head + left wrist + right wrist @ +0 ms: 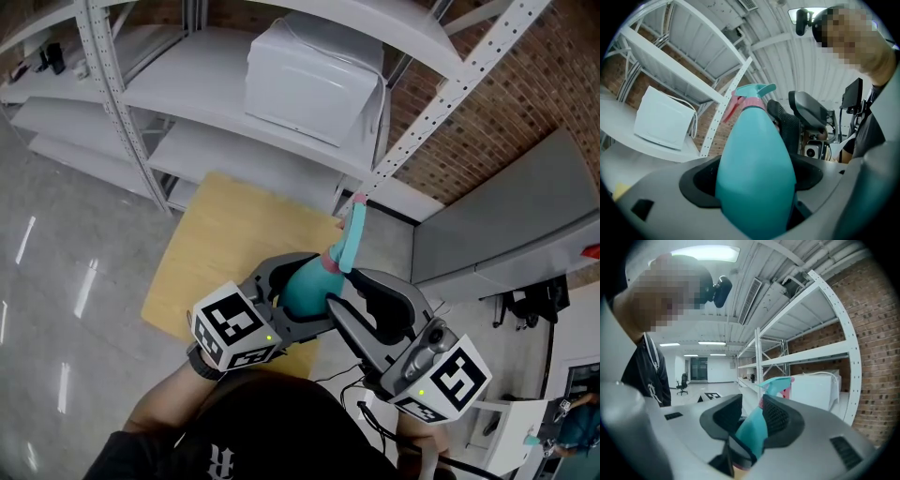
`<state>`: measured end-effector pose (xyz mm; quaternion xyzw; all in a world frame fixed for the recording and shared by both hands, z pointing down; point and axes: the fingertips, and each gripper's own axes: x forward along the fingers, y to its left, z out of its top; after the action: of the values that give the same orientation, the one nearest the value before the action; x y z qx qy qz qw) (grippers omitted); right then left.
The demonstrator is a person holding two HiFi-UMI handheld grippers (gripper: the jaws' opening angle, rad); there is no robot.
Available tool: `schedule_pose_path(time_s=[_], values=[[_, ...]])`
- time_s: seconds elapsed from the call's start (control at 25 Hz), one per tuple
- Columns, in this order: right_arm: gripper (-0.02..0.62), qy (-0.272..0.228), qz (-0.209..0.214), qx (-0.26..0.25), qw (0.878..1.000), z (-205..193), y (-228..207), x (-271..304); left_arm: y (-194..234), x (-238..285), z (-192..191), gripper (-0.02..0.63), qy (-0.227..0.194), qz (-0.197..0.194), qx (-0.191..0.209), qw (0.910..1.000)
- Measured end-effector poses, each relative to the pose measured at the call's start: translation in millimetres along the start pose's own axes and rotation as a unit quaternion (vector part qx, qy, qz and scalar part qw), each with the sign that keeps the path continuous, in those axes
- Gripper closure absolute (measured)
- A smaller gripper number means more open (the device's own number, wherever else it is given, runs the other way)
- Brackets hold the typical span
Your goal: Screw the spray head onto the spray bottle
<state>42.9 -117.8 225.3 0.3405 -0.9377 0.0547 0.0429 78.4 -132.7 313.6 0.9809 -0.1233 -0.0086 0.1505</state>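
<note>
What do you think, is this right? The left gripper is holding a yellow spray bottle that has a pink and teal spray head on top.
Not quite. The spray bottle between the jaws of the left gripper is teal, not yellow, as the left gripper view shows clearly. The rest is right: the spray head on top is pink and teal.

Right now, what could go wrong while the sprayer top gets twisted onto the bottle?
1. The bottle is smooth and rounded, and only the left gripper's jaws hold it, up in the air over the floor. A twist might spin it or let it slip out.
2. The right gripper's jaws pinch the spray head low down, near its neck. If it sits crooked, the threads might jam.
</note>
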Motion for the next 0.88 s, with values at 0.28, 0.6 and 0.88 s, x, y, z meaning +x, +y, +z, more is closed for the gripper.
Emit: schedule_pose_path(time_s=[0.28,0.6,0.88], values=[[0.443,-0.163,0.184,0.195,0.950,23,-49,-35,-44,-14,10,0.190,-0.017,-0.133,-0.019,0.9908],[0.341,-0.156,0.410,0.142,0.887,34,1,-22,-92,-19,8,0.190,0.006,-0.267,-0.029,0.9632],[0.478,-0.128,0.308,0.123,0.934,26,-17,-12,-56,-19,8,0.190,0.002,-0.184,-0.043,0.9820]])
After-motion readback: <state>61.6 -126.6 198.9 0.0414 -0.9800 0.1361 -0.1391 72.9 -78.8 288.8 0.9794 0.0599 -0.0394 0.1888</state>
